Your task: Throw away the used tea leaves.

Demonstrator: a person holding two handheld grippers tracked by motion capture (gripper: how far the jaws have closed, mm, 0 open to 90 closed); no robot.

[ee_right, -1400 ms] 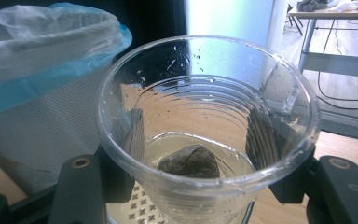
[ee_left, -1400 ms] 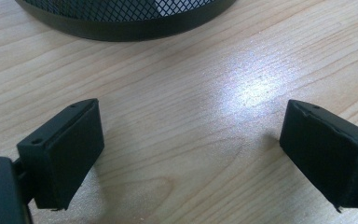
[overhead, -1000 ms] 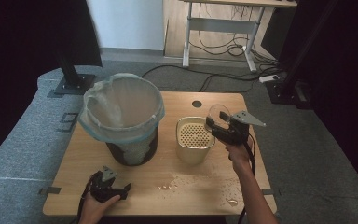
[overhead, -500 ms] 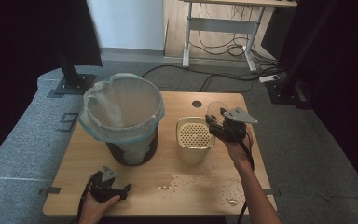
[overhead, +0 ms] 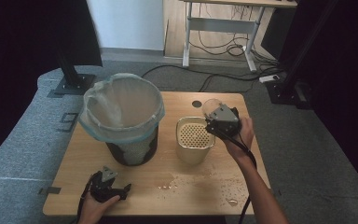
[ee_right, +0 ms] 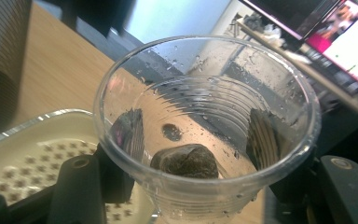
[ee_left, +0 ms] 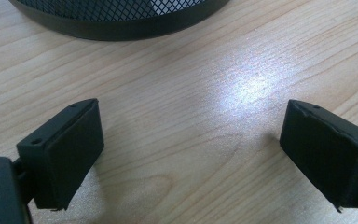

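My right gripper (overhead: 216, 116) is shut on a clear plastic cup (ee_right: 205, 126), held tilted over the right rim of a cream strainer container (overhead: 193, 138). A dark wet lump (ee_right: 186, 161) lies inside the cup, with water drops on its wall. The cup (overhead: 210, 106) pokes out beyond the gripper in the high view. My left gripper (overhead: 116, 191) rests open near the table's front left edge. Its pads (ee_left: 65, 149) stand wide apart over bare wood with nothing between them.
A black mesh bin (overhead: 126, 121) lined with a clear plastic bag stands left of the strainer, and its base (ee_left: 121, 21) shows ahead of the left gripper. Spilled water drops (overhead: 223, 186) spot the wooden table (overhead: 186, 196) at the front right. A cable hole (overhead: 196, 103) sits at the table's back.
My right gripper has moved left and tipped the cup further over the strainer's rim. The left gripper has stayed in place.
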